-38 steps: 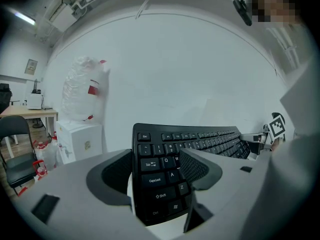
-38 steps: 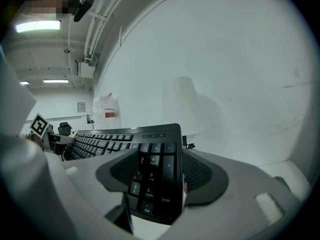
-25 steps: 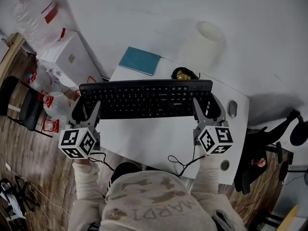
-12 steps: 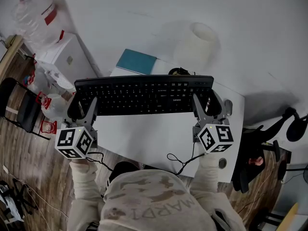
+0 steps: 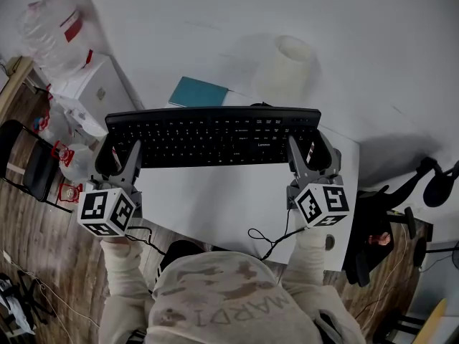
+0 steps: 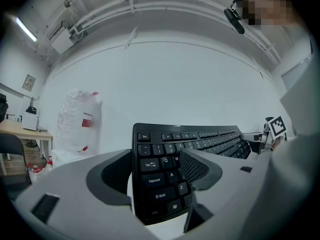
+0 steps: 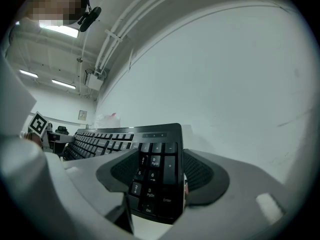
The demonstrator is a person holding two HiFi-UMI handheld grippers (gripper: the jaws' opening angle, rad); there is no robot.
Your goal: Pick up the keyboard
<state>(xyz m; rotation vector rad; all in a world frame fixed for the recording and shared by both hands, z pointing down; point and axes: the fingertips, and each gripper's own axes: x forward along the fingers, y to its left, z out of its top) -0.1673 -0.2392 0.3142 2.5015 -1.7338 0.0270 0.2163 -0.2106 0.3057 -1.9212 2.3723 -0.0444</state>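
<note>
Where the keyboard (image 5: 215, 138) is sitting: it is hanging in the air between the two claws, long side running left to right, over the far part of the bench (image 5: 215, 206) and reaching past its far edge.
Keyboard, attitude: it is facing up towards the head camera; in both gripper views its key face is tilting towards the lens.
Left claw (image 5: 122, 156): it is clenching the keyboard's left end (image 6: 155, 176); one pad is pressing on the key face beside the Q, A and Z keys, while the other is sitting behind the left edge, by Caps Lock and Shift.
Right claw (image 5: 310, 153): it is clenching the keyboard's right end (image 7: 157, 171); the number pad is lying between the pads, one pad covering the keys on its inner side, the other sitting behind the outer edge.
Marker cubes: the left cube (image 5: 107, 211) and the right cube (image 5: 323, 205) are riding nearer the person than the claws, over the bench's near corners.
Cable (image 5: 269, 239): it is looping across the bench's near edge, just beside the right cube.
Teal book (image 5: 197, 92): it is lying at the bench's far left, its near edge hiding behind the keyboard.
White cylinder (image 5: 287, 67): it is standing beyond the keyboard, against the wall.
Plastic bag (image 5: 50, 20): it is slumping on a white cabinet (image 5: 93, 84) left of the bench, and it is also showing in the left gripper view (image 6: 77, 119).
Black chair (image 5: 29, 163): it is standing on the wooden floor (image 5: 43, 264), well apart from the bench.
</note>
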